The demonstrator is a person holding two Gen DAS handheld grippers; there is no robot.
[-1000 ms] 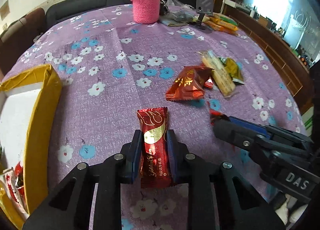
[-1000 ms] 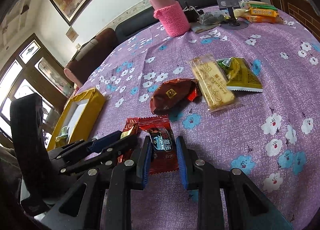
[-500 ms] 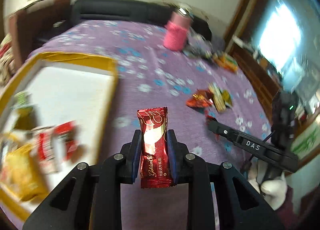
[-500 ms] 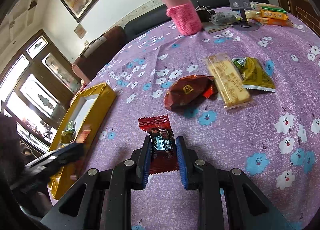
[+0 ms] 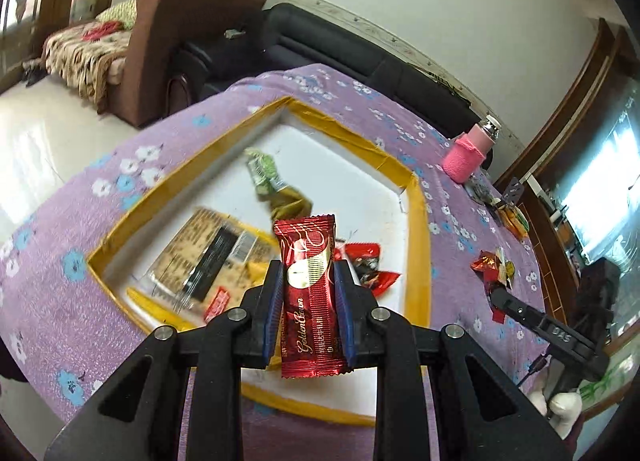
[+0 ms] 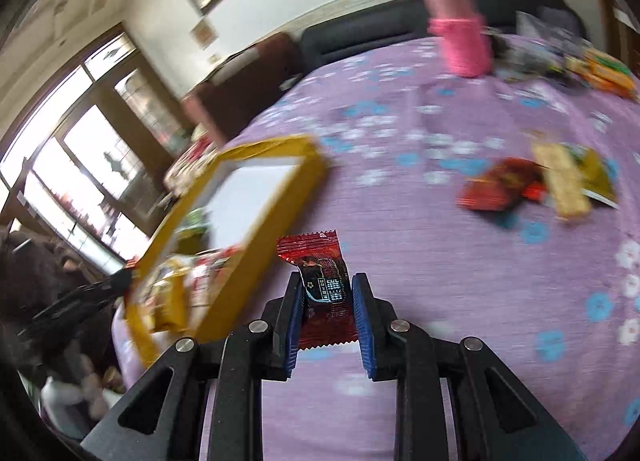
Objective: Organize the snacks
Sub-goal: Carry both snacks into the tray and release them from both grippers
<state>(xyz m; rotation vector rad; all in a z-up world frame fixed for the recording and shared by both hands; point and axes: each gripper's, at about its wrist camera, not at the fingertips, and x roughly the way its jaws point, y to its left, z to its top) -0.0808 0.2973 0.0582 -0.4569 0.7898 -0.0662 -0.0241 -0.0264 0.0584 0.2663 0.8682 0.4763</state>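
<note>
My left gripper (image 5: 307,297) is shut on a red wafer bar wrapper (image 5: 310,301) and holds it in the air above the yellow-rimmed box (image 5: 418,245). Several snack packets lie in that box, among them a green one (image 5: 262,171) and a large tan pack (image 5: 208,257). My right gripper (image 6: 326,301) is shut on a small red snack packet (image 6: 320,285), lifted over the purple tablecloth just right of the box (image 6: 264,245). A few loose snacks (image 6: 532,185) remain on the cloth at the right.
A pink-sleeved flask (image 6: 460,41) stands at the table's far side with more packets (image 6: 600,73) and a phone stand (image 5: 514,191) near it. Sofas (image 5: 192,45) lie beyond the table edge. The right gripper (image 5: 536,321) shows at the right of the left wrist view.
The left gripper carried the wafer bar leftward from the open cloth to above the box and rolled. The right gripper lifted its red packet and moved left toward the box.
</note>
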